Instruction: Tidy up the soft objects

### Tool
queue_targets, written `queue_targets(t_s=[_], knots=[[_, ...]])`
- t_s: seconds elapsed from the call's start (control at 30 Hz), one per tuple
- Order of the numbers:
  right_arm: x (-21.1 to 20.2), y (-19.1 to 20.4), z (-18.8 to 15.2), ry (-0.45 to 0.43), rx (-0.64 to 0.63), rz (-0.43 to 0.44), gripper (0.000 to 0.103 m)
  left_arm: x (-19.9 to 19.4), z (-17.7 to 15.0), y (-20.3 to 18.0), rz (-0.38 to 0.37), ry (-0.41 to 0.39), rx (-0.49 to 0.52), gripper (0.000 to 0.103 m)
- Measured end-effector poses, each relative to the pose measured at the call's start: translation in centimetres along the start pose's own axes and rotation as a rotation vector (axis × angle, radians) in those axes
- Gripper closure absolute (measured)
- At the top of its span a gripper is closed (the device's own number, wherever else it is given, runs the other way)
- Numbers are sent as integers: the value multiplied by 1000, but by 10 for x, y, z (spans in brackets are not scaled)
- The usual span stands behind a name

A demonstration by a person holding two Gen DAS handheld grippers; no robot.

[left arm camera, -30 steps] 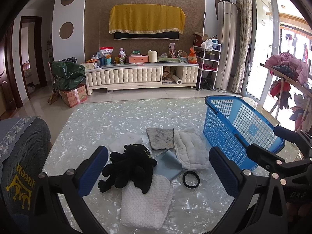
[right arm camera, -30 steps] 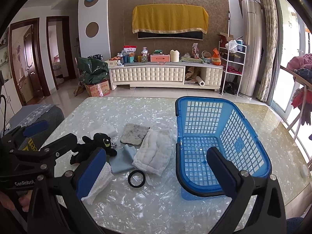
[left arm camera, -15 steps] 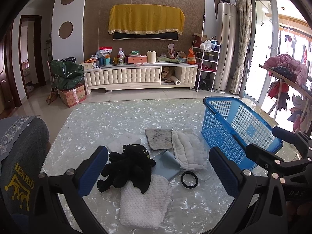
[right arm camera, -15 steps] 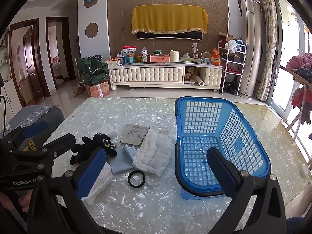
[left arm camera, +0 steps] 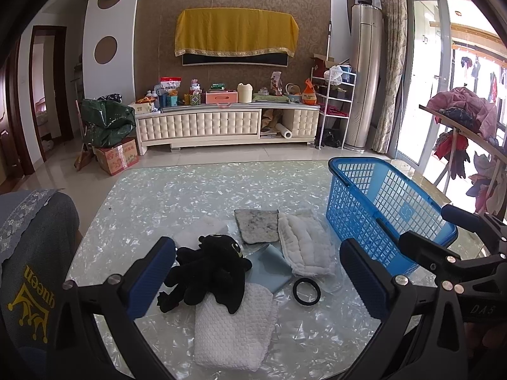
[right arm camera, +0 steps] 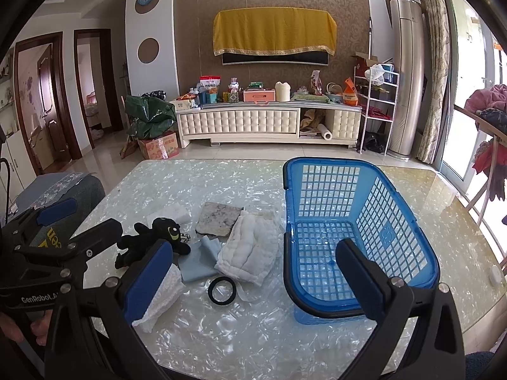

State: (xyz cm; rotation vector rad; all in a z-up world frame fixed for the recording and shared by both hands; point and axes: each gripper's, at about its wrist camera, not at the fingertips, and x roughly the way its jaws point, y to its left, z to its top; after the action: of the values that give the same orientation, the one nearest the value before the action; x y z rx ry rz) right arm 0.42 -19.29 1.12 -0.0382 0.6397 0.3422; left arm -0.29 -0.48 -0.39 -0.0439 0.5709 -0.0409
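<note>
Nothing has gone in: the blue basket (right arm camera: 358,237) sits empty on the desk (right arm camera: 237,332), so the whole sort is ahead. Both pairs of jaws stand wide, holding nothing. The left gripper (left arm camera: 253,281) hovers over the pile, framing the black plush toy (left arm camera: 206,272), which lies partly on the white waffle cloth (left arm camera: 234,329). Beside it are the light blue cloth (left arm camera: 269,269), the quilted white cloth (left arm camera: 304,247), the mottled grey pad (left arm camera: 256,224) and a black ring (left arm camera: 305,290), all bunched just left of the basket. The toy looks the likely first pick, though that is a guess.

The right gripper (right arm camera: 253,278) points across the basket's near rim. Its view looks straight down onto the bare mesh floor, confirming it is empty; the left view sees only the basket's outer wall. The left view, in turn, shows the full waffle cloth, which the right camera's own left jaw mostly hides.
</note>
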Motion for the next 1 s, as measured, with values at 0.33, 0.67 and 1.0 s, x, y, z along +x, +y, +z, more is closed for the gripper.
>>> queue_targets(t_s=[0.33, 0.67, 1.0], knots=[[5, -2, 0, 34, 8, 2, 0, 2, 4, 2, -23, 40, 10, 0], [19, 0, 7, 173, -16, 40, 0, 13, 22, 26, -99, 180, 55, 0], [54, 36, 26, 298, -133, 109, 0, 47, 11, 67, -159, 376, 147, 0]])
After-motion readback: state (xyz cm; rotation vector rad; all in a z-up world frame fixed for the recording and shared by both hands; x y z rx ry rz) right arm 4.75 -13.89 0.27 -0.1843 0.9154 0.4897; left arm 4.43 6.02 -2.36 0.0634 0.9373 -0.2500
